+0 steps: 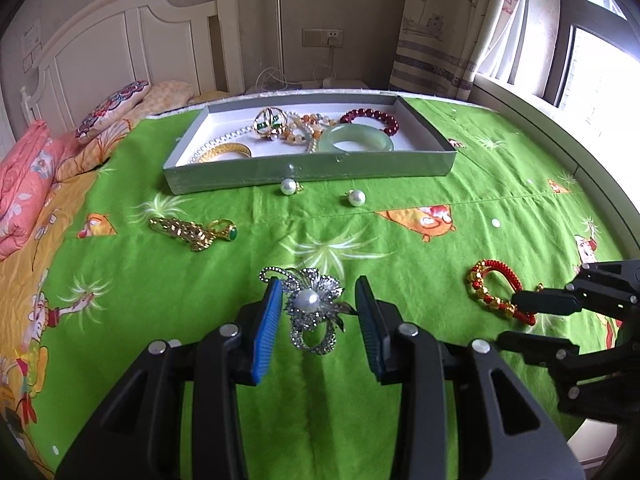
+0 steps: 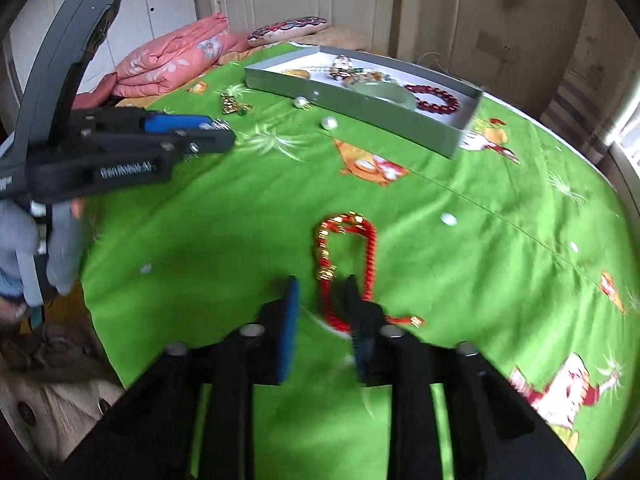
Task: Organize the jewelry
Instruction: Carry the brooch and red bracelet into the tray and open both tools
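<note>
Jewelry lies partly sorted on a bed whose green sheet [image 1: 160, 300] is printed with cartoon figures and pale starbursts. A shallow grey box [image 1: 304, 168] with a white floor sits toward the far edge. It holds a jade bangle [image 1: 356, 140], a dark red bead bracelet [image 1: 376, 118], pearls and gold pieces. Two loose pearl earrings [image 1: 288, 187] rest just in front of it, and a gold chain piece [image 1: 188, 232] lies further left.

A white panelled headboard [image 1: 120, 40], a folded pink quilt [image 1: 24, 184] and an embroidered pillow [image 1: 112, 108] fill the left side. A wall socket [image 1: 328, 38], a patterned curtain [image 1: 440, 20] and a bright window [image 1: 600, 72] stand behind.

The left claw [image 1: 318, 292], partly closed, grips a silver rhinestone brooch [image 1: 308, 302] with a pearl centre. The right claw [image 2: 322, 284] is narrow but not clamped. It straddles the near end of a red cord bracelet [image 2: 370, 248] with gold beads, and sheet shows beside the cord.

White lettering on the left tool's side is too blurred to read.
</note>
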Demonstrator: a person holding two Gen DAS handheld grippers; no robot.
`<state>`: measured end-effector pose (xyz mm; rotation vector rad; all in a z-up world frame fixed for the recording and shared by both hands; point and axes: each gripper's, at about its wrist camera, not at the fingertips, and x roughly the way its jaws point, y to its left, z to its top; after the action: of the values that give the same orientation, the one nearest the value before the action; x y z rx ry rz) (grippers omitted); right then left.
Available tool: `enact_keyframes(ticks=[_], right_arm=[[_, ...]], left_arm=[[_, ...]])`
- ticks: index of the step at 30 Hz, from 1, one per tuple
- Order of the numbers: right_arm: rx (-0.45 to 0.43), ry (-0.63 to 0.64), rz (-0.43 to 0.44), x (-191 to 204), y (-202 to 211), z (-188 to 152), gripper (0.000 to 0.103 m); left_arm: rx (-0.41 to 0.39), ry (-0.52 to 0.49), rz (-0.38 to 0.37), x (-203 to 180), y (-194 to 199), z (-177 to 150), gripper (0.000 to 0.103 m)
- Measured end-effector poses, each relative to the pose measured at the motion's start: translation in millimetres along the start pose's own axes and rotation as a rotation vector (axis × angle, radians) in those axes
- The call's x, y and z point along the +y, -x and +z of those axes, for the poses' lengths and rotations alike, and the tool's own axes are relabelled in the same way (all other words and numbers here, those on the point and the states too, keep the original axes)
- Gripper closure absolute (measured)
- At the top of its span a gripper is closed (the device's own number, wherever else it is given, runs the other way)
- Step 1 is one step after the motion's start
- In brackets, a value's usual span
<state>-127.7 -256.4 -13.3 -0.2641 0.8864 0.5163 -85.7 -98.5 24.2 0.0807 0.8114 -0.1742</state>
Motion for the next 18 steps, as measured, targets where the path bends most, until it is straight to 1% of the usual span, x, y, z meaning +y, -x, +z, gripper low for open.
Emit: enact_keyframes(ticks=[1, 4, 6, 7, 9, 11, 14, 18], right_arm=[[-0.005, 0.003, -0.007, -2.0, 2.5, -3.9, 0.098], [-0.024, -0.015, -0.016, -4.6, 8.4, -9.2, 0.098], [-0.079, -0.088, 0.057, -13.0, 17.1, -8.9, 0.099], [-0.101, -0.112, 0.079, -16.8, 20.8, -6.8, 0.099], [-0.162, -0.163, 0.142, -24.5, 32.3, 2.5, 0.099], [-0.201, -0.179, 0.169, -26.4, 40.1, 11.2, 0.098], [-0.243, -0.179, 0.179, -22.7, 49.8, 24.6, 0.099], [-0.282, -0.156, 0.157, -18.2, 59.6, 41.4, 0.099]], left_arm=[[-0.003, -0.001, -0.001, 0.6, 1.5, 0.0, 0.066], [-0.014, 0.003, -0.011, 2.7, 6.3, 0.6, 0.066], [-0.019, 0.001, -0.015, 2.7, 8.0, 1.3, 0.066], [-0.021, -0.002, -0.015, 1.8, 8.7, 2.3, 0.066], [-0.026, -0.011, -0.015, 0.9, 10.8, 5.3, 0.066], [-0.036, -0.019, -0.011, 0.3, 14.1, 8.5, 0.066], [-0.062, -0.034, 0.0, 0.3, 21.4, 15.2, 0.066], [-0.078, -0.041, 0.009, 2.5, 26.0, 24.8, 0.066]])
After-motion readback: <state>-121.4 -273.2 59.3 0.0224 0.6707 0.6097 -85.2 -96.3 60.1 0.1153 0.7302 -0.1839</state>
